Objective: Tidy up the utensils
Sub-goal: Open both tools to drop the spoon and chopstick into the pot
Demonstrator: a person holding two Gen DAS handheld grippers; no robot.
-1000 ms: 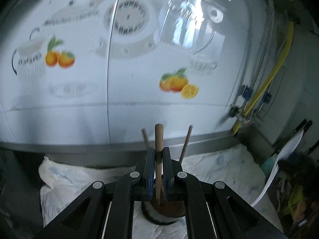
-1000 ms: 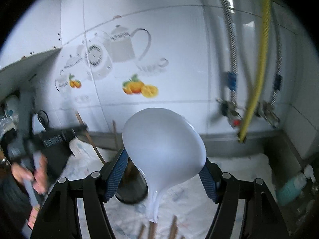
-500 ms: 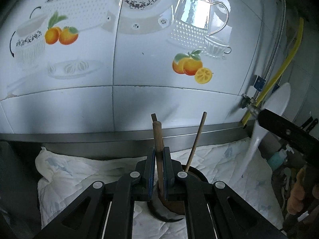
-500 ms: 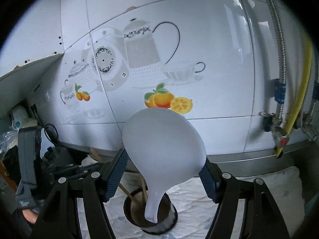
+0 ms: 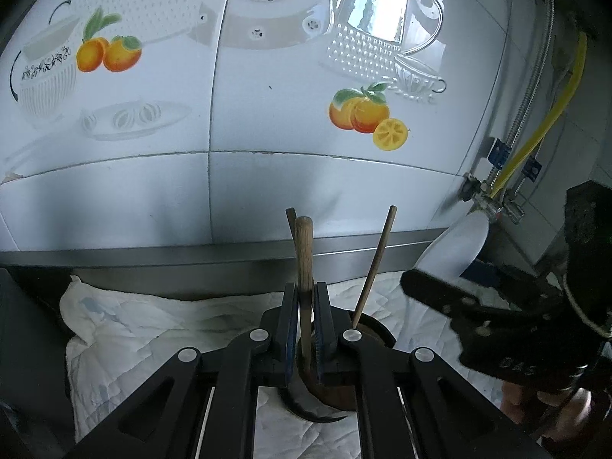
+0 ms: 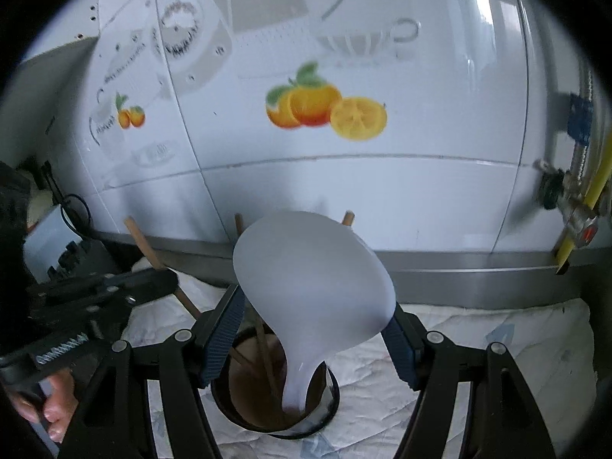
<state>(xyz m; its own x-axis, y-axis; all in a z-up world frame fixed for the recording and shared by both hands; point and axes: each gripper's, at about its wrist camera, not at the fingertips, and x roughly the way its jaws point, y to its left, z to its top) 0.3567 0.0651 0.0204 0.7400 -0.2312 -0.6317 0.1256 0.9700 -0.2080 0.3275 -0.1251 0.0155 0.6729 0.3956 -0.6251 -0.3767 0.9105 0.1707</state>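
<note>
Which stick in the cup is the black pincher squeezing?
The thick, round-topped wooden stick, shut between the left gripper. The thin stick leaning right and the one behind stand free in the cup.

Wall tiles were glossy glazed ceramic. Ledge was brushed metal. Cloth was quilted and matt. Stick was worn wood. Spoon was smooth matt white plastic.

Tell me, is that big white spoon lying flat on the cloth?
No, the white spoon is held up in the right gripper, handle dipping into the brown holder.
</note>
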